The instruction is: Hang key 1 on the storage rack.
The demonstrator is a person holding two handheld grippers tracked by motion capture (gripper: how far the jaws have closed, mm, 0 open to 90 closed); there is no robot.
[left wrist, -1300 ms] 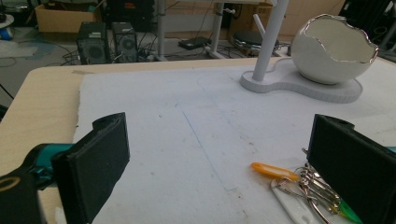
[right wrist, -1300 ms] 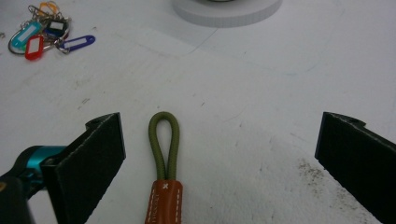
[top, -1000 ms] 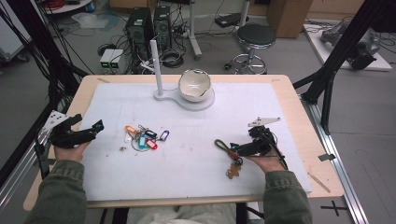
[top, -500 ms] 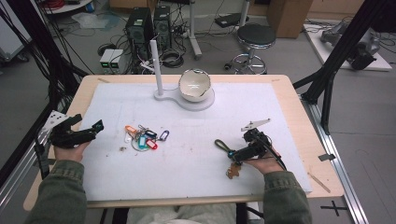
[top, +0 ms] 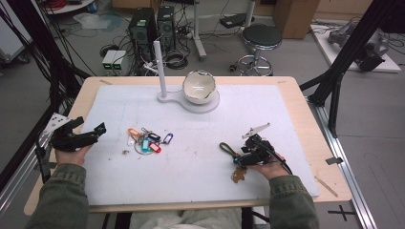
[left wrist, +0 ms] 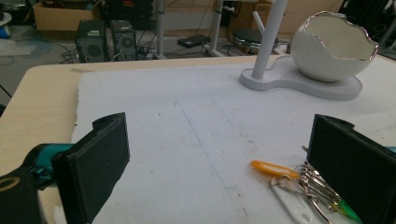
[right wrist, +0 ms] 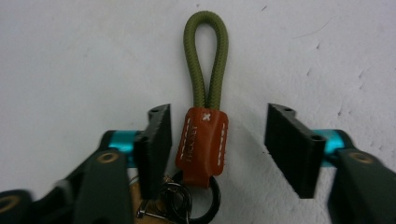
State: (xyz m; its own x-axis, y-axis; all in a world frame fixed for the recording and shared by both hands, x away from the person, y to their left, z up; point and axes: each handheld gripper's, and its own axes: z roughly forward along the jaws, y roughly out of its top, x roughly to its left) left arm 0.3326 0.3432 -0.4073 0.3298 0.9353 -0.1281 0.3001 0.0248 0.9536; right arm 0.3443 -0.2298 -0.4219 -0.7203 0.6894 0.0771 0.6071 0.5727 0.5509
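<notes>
Here: your right gripper point(right wrist: 217, 149) straddles the key strap point(right wrist: 204, 121).
Jaws closing, pads not pressing; left gripper point(left wrist: 224, 168) spread wide.

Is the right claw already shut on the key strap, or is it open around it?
Open. The right claw has just been closing, with the key strap between its jaws, but a gap remains at the right jaw, so no grip yet.

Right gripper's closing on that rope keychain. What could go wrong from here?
1. The right gripper has just been closing, but the leather tab sits hard against one jaw with a gap to the other, so the close may shove it sideways rather than pinch it.
2. The black ring and clip below could snag a jaw.
3. The olive rope loop is limp and may swing when lifted.
</notes>
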